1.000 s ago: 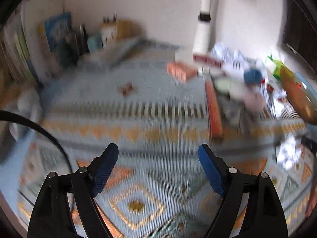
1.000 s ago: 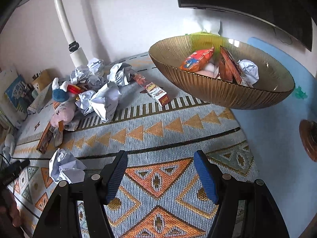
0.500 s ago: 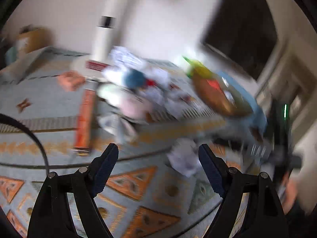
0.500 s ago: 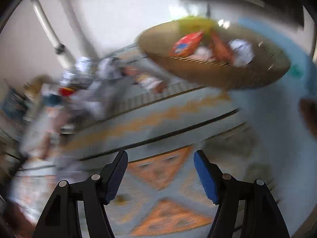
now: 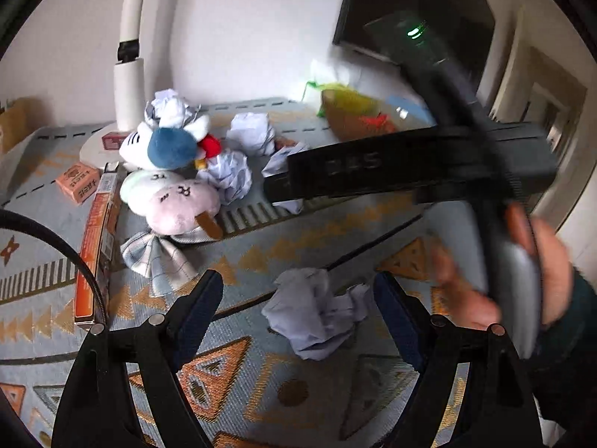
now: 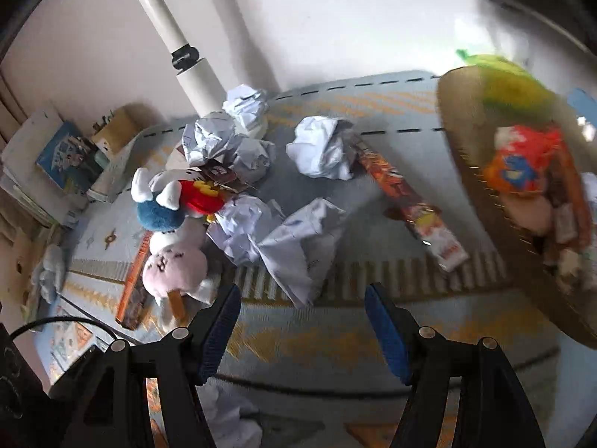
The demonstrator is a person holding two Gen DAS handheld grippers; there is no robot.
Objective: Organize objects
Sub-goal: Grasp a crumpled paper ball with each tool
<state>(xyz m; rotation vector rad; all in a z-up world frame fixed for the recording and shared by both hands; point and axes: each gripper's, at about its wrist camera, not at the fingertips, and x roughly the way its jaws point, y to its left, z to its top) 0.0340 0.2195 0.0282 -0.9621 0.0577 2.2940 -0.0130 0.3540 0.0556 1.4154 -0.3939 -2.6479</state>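
My left gripper [image 5: 298,306] is open and empty, with a crumpled paper ball [image 5: 317,313] on the patterned mat between its fingers. My right gripper [image 6: 298,313] is open and empty above the mat, in front of a loose crumpled sheet [image 6: 298,239]. A pile behind holds several paper balls [image 6: 324,147], a blue and white plush [image 6: 164,201] and a pink plush [image 6: 173,267]. A long snack box [image 6: 410,201] lies to the right. A golden bowl [image 6: 474,171] with snack packets stands at the far right. The pink plush [image 5: 175,201] also shows in the left wrist view.
A white lamp pole [image 6: 186,59] rises behind the pile. An orange box [image 5: 95,239] lies along the left. Books [image 6: 63,156] are stacked at the far left. The other hand-held gripper's body [image 5: 410,164] and the hand [image 5: 530,272] cross the left wrist view.
Both grippers swung fast. The left turned right from the mat's left side to the paper ball. The right turned left from the bowl toward the pile. Both stayed open.
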